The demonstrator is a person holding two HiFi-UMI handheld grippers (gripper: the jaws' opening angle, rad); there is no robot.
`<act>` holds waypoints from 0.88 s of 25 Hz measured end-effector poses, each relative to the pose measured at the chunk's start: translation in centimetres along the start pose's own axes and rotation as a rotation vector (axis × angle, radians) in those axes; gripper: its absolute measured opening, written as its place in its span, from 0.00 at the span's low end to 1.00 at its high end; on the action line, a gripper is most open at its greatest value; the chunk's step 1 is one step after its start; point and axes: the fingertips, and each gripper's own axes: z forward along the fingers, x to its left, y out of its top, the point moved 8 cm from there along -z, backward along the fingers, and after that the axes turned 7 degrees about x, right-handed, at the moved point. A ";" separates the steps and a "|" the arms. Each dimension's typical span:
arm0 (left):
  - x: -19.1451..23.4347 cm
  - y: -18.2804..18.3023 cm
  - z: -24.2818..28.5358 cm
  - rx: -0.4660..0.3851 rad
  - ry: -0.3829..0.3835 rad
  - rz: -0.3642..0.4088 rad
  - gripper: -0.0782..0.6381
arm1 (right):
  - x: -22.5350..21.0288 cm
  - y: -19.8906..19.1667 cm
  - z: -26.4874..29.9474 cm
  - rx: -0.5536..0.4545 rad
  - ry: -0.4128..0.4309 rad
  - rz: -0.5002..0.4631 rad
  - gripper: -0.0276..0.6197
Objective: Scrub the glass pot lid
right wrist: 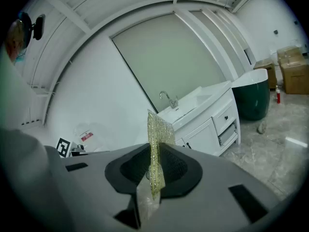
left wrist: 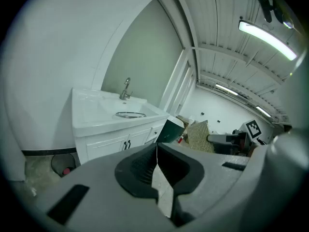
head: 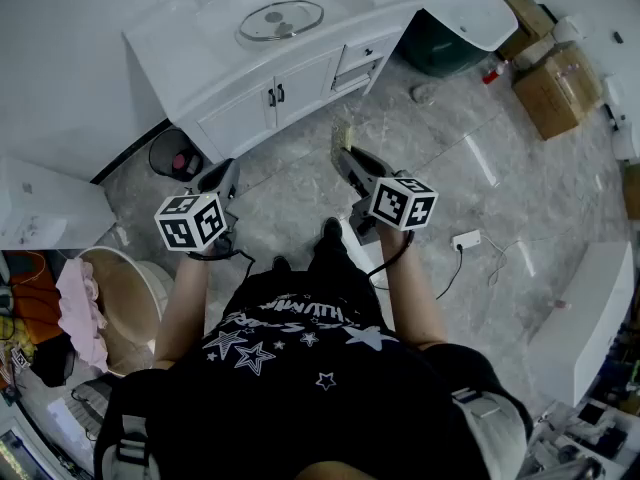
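1. The left gripper [left wrist: 156, 151] is held with jaws pressed together, empty.
2. A gold scouring pad [right wrist: 157, 129] is pinched by the right gripper [right wrist: 155, 158].
3. The glass pot lid [head: 281, 19] is seen lying in the vanity sink [head: 222, 13], well apart from both.

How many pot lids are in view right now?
1. The glass pot lid lies over the sink basin in the white vanity top. More could be hidden behind the shut cabinet doors.

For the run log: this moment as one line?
stage: pre-contact | left gripper: shut, empty | right gripper: shut on scouring pad | glass lid: in sink, untouched
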 end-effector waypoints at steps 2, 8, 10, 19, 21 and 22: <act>0.0 -0.3 0.1 0.005 -0.002 -0.003 0.13 | 0.3 -0.4 0.1 0.005 0.005 0.000 0.14; 0.2 -1.0 0.1 0.022 -0.006 -0.003 0.13 | 1.0 -1.5 0.1 0.012 0.003 -0.003 0.14; 0.4 -1.1 -0.1 0.020 -0.007 -0.003 0.13 | 1.3 -1.7 0.1 0.014 0.003 -0.007 0.14; 2.1 -3.8 -0.6 0.068 -0.020 -0.059 0.13 | 2.3 -3.9 1.2 0.037 -0.001 -0.004 0.14; 2.6 -3.9 -0.8 0.068 -0.020 -0.065 0.13 | 2.3 -4.1 1.4 0.037 0.001 0.004 0.14; 2.9 -3.8 -0.9 0.064 -0.021 -0.068 0.13 | 2.3 -4.1 1.4 0.037 0.000 0.007 0.14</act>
